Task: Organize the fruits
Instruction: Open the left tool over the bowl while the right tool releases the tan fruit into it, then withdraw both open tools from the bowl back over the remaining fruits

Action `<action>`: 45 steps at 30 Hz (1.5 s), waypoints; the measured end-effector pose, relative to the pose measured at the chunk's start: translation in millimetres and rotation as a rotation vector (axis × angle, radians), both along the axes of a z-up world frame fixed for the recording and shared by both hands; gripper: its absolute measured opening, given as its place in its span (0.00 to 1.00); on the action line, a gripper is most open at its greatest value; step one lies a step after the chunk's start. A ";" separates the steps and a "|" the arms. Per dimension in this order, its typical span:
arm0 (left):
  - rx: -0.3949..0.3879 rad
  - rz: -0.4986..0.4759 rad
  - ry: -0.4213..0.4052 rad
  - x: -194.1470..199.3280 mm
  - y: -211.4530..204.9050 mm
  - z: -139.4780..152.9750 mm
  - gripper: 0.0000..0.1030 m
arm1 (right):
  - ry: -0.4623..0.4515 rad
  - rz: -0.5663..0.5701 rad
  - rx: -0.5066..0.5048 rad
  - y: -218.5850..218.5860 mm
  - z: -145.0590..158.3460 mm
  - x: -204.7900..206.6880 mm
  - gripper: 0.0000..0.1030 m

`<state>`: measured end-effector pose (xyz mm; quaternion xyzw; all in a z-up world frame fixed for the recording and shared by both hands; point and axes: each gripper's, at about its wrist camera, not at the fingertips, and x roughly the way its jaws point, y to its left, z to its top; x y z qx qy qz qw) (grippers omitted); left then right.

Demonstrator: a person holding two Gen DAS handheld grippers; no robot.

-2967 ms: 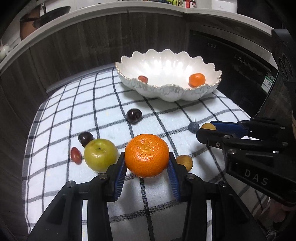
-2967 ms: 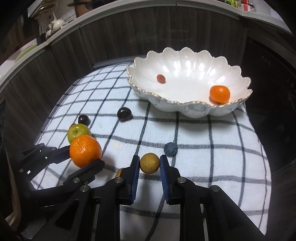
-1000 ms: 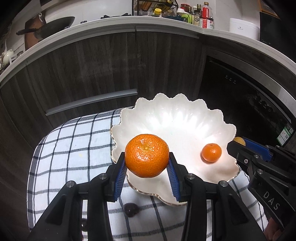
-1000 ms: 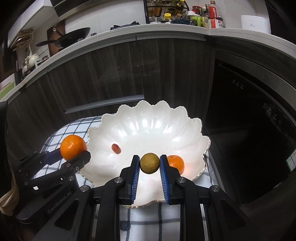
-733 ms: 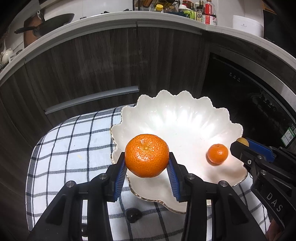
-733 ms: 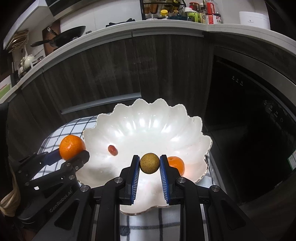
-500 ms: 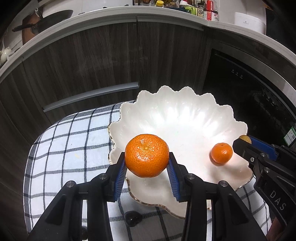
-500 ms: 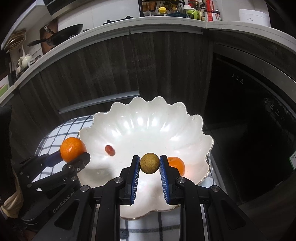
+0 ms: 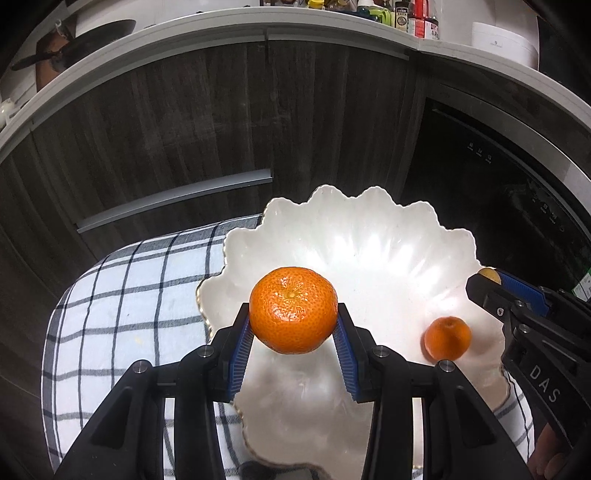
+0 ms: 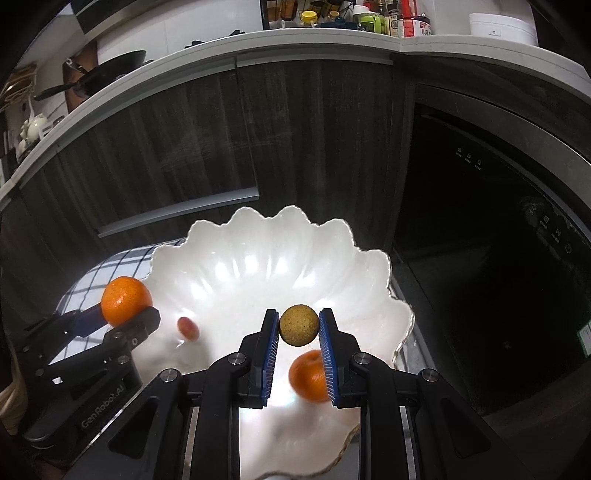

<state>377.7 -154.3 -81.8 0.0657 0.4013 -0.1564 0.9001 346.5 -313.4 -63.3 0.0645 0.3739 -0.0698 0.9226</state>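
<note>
Above the white scalloped bowl (image 9: 369,236), which stands on a black-and-white checked cloth (image 9: 129,295), two fruits are held by the two grippers. A large mandarin (image 9: 293,309) is pinched between the blue-padded fingers (image 9: 240,350) of the left gripper (image 9: 293,350), over the bowl's near left part. A small round tan fruit (image 10: 298,325) is pinched between the almost closed fingers (image 10: 269,350) of the right gripper (image 10: 298,350), over the bowl's middle. Inside the bowl a smaller mandarin (image 9: 447,338) is seen lying towards the right side, and a small red fruit (image 10: 187,327) towards the left. On the side of the right gripper the letters "DAS" (image 9: 543,384) are read in the left wrist view; on the left gripper "GenRobot.AI" (image 10: 101,406) is read in the right wrist view. Behind the bowl, dark wood cabinet fronts (image 9: 184,129) are seen under a pale worktop (image 9: 221,26), on which bottles (image 10: 402,18) with labels too small to be read are ranged.
</note>
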 end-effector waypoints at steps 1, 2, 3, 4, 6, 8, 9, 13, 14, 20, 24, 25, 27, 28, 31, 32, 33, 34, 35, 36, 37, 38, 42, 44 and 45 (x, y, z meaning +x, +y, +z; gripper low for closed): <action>0.002 -0.003 0.002 2.3 -2.1 -0.9 0.41 | 0.002 -0.002 0.001 -1.7 -1.5 1.9 0.23; 0.004 -0.005 0.003 3.2 -3.4 -1.9 0.41 | 0.005 -0.004 0.001 -3.0 -2.6 3.6 0.23; 0.006 -0.007 0.006 4.8 -4.7 -3.1 0.41 | 0.007 -0.006 0.002 -4.9 -4.1 5.0 0.23; 0.007 -0.010 0.009 6.9 -6.7 -4.5 0.41 | 0.010 -0.007 0.003 -6.1 -5.2 6.5 0.23; 0.007 -0.012 0.015 9.8 -8.8 -6.3 0.41 | 0.018 -0.010 0.007 -8.8 -8.3 10.7 0.23; 0.003 -0.013 0.022 11.0 -9.6 -6.4 0.41 | 0.025 -0.011 0.010 -10.8 -10.4 13.0 0.23; 0.003 -0.015 0.019 11.0 -9.9 -5.9 0.42 | 0.031 -0.009 0.012 -11.7 -11.5 14.6 0.23; 0.015 -0.005 0.010 10.5 -9.0 -4.1 0.58 | 0.034 -0.002 0.008 -12.4 -12.7 18.0 0.24; 0.014 0.000 0.001 9.5 -8.4 -2.8 0.65 | 0.036 -0.001 0.006 -12.3 -12.9 18.2 0.24; 0.037 0.017 -0.037 5.9 -4.7 6.8 0.77 | 0.037 -0.025 0.005 -13.6 -10.9 17.0 0.65; 0.021 0.046 -0.040 5.2 4.9 11.4 0.85 | 0.031 -0.060 0.012 -17.2 -7.8 13.7 0.76; 0.019 0.049 -0.038 4.8 6.7 12.1 0.85 | 0.032 -0.062 0.015 -17.5 -7.4 13.1 0.76; 0.022 0.054 -0.039 3.4 8.8 13.2 0.85 | 0.033 -0.062 0.012 -16.0 -5.6 12.0 0.76; 0.024 0.055 -0.041 1.9 10.3 13.9 0.85 | 0.032 -0.061 0.009 -14.9 -4.4 11.0 0.76; 0.023 0.060 -0.042 -2.6 14.6 16.5 0.86 | 0.026 -0.058 0.010 -12.6 -1.3 7.0 0.76; 0.022 0.059 -0.042 -4.6 15.8 17.2 0.86 | 0.024 -0.058 0.010 -11.8 -0.2 5.6 0.76; 0.024 0.059 -0.044 -6.2 16.9 18.2 0.86 | 0.021 -0.057 0.010 -10.0 1.9 3.7 0.76; 0.028 0.059 -0.047 -7.7 17.7 19.4 0.86 | 0.019 -0.056 0.009 -8.8 2.9 2.6 0.76; 0.031 0.060 -0.049 -9.3 19.2 20.6 0.86 | 0.017 -0.053 0.009 -7.4 4.4 1.4 0.76; 0.031 0.061 -0.051 -11.0 20.9 22.0 0.86 | 0.014 -0.052 0.008 -5.7 6.4 -0.8 0.76; 0.030 0.063 -0.052 -12.8 22.9 23.5 0.86 | 0.012 -0.051 0.006 -4.3 7.8 -2.4 0.76; 0.029 0.065 -0.054 -14.5 24.8 25.1 0.86 | 0.010 -0.051 0.006 -2.9 9.6 -4.4 0.76; 0.032 0.073 -0.069 -22.7 32.8 33.3 0.86 | 0.000 -0.049 0.005 2.4 16.3 -11.6 0.76; 0.033 0.077 -0.075 -27.3 36.6 37.0 0.86 | -0.006 -0.046 0.006 5.1 19.2 -14.2 0.76; 0.033 0.080 -0.077 -29.9 39.0 38.9 0.86 | -0.009 -0.044 0.007 6.8 21.2 -16.0 0.76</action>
